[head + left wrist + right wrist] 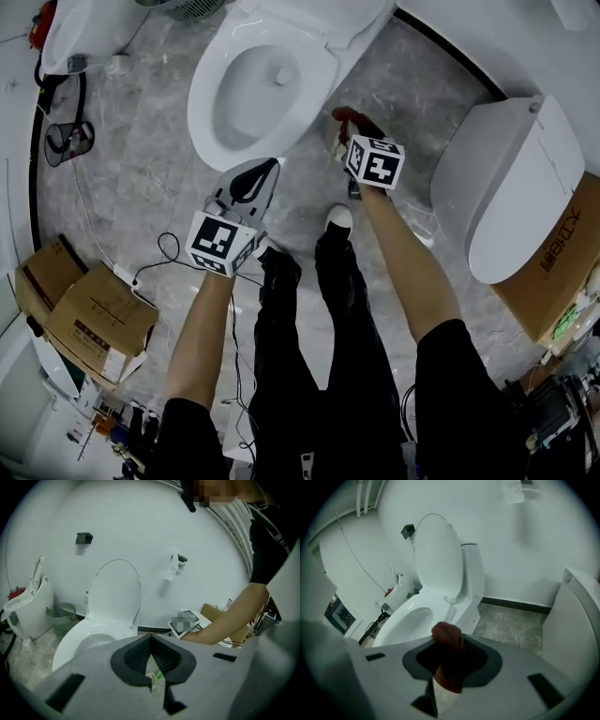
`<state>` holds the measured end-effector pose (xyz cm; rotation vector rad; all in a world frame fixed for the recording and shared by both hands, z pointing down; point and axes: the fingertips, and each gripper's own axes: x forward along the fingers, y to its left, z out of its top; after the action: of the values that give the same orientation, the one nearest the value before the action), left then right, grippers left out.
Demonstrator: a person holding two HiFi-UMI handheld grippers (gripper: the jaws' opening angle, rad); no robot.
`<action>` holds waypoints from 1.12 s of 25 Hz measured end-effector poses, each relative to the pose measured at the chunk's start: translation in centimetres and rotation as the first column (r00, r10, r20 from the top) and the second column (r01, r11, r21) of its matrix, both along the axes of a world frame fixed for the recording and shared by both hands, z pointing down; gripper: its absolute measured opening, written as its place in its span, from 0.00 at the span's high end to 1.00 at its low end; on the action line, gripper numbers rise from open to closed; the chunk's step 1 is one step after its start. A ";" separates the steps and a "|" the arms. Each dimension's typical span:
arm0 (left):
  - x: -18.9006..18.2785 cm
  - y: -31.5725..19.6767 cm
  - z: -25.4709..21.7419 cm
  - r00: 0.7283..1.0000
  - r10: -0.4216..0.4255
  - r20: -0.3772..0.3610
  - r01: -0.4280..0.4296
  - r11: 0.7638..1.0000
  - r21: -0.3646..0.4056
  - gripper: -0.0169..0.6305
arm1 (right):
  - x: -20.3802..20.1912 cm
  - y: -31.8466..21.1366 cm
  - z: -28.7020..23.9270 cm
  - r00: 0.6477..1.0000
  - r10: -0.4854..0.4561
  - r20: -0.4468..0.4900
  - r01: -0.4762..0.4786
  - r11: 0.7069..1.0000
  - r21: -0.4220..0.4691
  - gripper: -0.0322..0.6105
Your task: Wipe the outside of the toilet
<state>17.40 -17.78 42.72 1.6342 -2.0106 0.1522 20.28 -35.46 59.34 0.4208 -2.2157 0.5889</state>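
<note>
Low in the right gripper view, the right tongs clamp a reddish-brown cloth, and the left tongs are pressed together on nothing. The toilet, lid up, stands top centre in the head view. Wiping seems about to start, so the cloth must next meet the bowl's outer wall. At mid-left of the left gripper view, a green basket hides its contents.

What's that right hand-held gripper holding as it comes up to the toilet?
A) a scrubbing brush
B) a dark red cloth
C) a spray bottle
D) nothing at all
B: in the right gripper view, a dark red cloth sits pinched between the jaws of the right hand-held gripper, with the toilet just beyond it.
</note>
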 end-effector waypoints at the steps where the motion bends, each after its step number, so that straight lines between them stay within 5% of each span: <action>1: 0.0 -0.2 0.9 1.000 0.000 -0.006 0.000 1.000 -0.002 0.96 | -0.9 -0.7 0.8 1.000 0.013 -0.003 -0.013 1.000 0.002 0.79; 8: 1.5 -0.5 6.0 0.997 -0.029 -0.070 0.029 1.000 0.001 0.96 | -3.8 -6.9 5.8 0.956 0.286 -0.062 -0.288 0.957 -0.030 0.79; 11: 1.7 -0.7 7.3 0.997 -0.021 -0.075 0.021 1.000 0.002 0.96 | -5.3 -8.9 7.4 0.947 0.313 -0.073 -0.316 0.949 -0.022 0.79; 21: 0.9 1.6 9.0 0.993 -0.064 -0.103 0.064 0.998 -0.007 0.96 | -7.8 -4.6 11.4 0.995 0.086 -0.042 -0.091 0.985 -0.149 0.80; 28: 1.1 3.5 9.5 0.990 -0.086 -0.115 0.086 0.996 -0.009 0.96 | -7.3 -2.2 11.4 0.999 -0.037 -0.014 0.034 0.989 -0.145 0.80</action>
<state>18.48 -14.24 52.20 1.5153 -1.9870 0.0295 13.01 -37.65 70.72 0.3088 -2.1439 0.7197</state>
